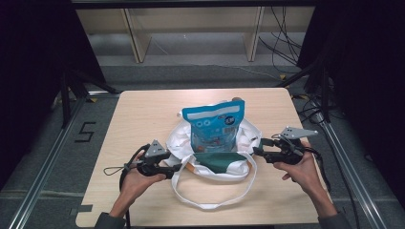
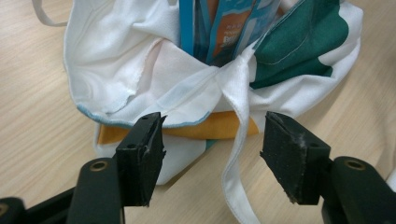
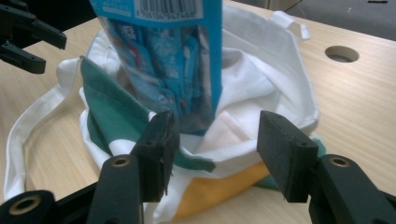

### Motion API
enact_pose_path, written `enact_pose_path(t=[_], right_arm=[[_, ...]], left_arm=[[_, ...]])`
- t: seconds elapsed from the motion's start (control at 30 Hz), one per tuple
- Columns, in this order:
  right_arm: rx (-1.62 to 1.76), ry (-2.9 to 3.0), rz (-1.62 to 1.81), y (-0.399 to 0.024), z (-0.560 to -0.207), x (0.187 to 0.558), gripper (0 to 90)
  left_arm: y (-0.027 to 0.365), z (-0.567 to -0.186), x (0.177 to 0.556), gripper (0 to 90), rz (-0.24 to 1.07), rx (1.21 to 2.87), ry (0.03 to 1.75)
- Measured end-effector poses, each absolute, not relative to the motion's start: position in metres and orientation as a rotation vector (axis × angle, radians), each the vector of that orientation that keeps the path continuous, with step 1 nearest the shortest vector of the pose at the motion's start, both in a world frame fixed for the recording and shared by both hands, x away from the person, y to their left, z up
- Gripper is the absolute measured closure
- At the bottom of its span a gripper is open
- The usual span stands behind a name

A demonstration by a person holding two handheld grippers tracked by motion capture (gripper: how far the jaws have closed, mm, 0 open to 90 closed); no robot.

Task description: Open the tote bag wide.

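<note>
Blue snack bag stands in the white tote; both grippers sit open at the bag's mouth.

The left gripper (image 1: 177, 167) and right gripper (image 1: 257, 149) flank the white tote bag (image 1: 217, 164) in the middle of the table (image 1: 138, 114), jaws apart and pressing on nothing (in the left gripper view a white strap (image 2: 236, 154) runs between the jaws, untouched). The blue snack bag (image 1: 215, 126) stands upright inside the tote, most of it above the slumped cloth. To my eye the packing step is done and the grip let go; next would call for taking the hem or strap on each side and lifting the cloth up round the pack without tipping it. The table is pale wood grain with a round hole (image 3: 342, 53) near one edge; behind it are a wooden shelf frame (image 1: 191, 28), grey floor and loose cables (image 1: 282, 43), with dark surrounds.
</note>
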State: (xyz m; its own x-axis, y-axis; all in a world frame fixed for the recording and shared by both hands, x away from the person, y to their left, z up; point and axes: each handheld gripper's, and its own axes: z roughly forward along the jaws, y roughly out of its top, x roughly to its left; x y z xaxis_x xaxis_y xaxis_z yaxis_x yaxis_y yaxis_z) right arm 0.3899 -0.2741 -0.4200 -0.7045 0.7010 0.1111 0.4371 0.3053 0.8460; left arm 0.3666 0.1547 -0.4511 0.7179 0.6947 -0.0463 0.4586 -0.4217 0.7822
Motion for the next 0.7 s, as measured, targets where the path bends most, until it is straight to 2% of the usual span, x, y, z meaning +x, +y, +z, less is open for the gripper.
enact_pose_path(t=[0.7], right_arm=[[1.079,2.286,1.296,-0.29,-0.427,0.38,43.3]], left_arm=[[0.179,-0.46,0.355,32.5,0.376,2.062,0.941]])
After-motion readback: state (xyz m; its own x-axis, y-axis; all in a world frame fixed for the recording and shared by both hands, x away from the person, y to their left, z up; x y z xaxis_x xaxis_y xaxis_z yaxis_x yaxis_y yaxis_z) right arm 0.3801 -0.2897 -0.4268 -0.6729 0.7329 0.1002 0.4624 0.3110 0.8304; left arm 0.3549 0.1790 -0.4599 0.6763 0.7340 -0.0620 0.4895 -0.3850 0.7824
